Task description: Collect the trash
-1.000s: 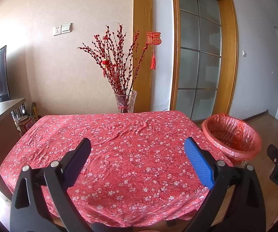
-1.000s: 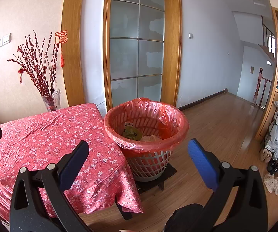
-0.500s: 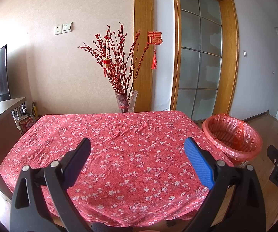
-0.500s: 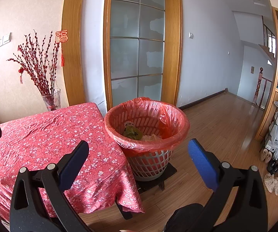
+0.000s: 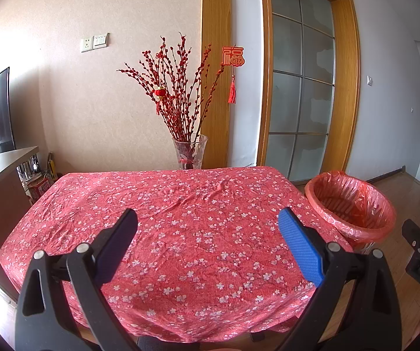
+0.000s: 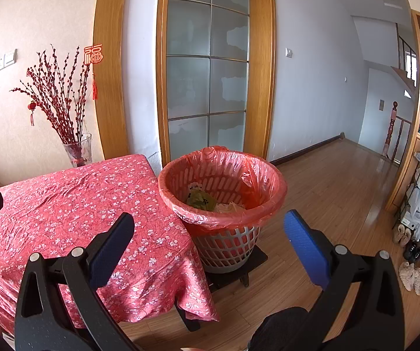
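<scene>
Trash (image 6: 210,201) lies inside the red-lined basket (image 6: 224,216), just beside the table (image 6: 72,204). Left gripper (image 5: 207,231) above the table and right gripper (image 6: 210,231) near the basket both hold nothing, jaws spread.

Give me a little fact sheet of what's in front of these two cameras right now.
table: covered by a red flowered cloth, nothing loose lying on it
vase: glass, with red twigs, at the far edge of the table
bin: basket with a red bag on the floor beside the table, some trash already inside
left hand-held gripper: open, holding nothing, over the table
right hand-held gripper: open, holding nothing, facing the bin
</scene>
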Tool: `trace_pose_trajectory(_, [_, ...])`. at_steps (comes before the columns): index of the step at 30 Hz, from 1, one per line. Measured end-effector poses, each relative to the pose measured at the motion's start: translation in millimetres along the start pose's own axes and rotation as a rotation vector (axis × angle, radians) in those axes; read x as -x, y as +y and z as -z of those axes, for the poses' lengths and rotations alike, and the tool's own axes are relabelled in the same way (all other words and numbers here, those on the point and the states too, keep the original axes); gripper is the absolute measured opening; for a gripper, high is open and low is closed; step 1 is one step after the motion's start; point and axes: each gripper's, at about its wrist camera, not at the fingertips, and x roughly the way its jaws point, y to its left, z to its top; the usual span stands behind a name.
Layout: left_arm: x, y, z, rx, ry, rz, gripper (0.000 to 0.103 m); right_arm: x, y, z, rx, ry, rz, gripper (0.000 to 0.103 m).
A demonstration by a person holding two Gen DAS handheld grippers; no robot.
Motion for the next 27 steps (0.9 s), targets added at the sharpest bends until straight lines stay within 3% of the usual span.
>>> trace_pose_trajectory(27, [-0.4,-0.8,1.3,-0.001,0.004,0.003,0.095,-0.5,-1.1,-0.7,0.000,0.000,0.000,0.101])
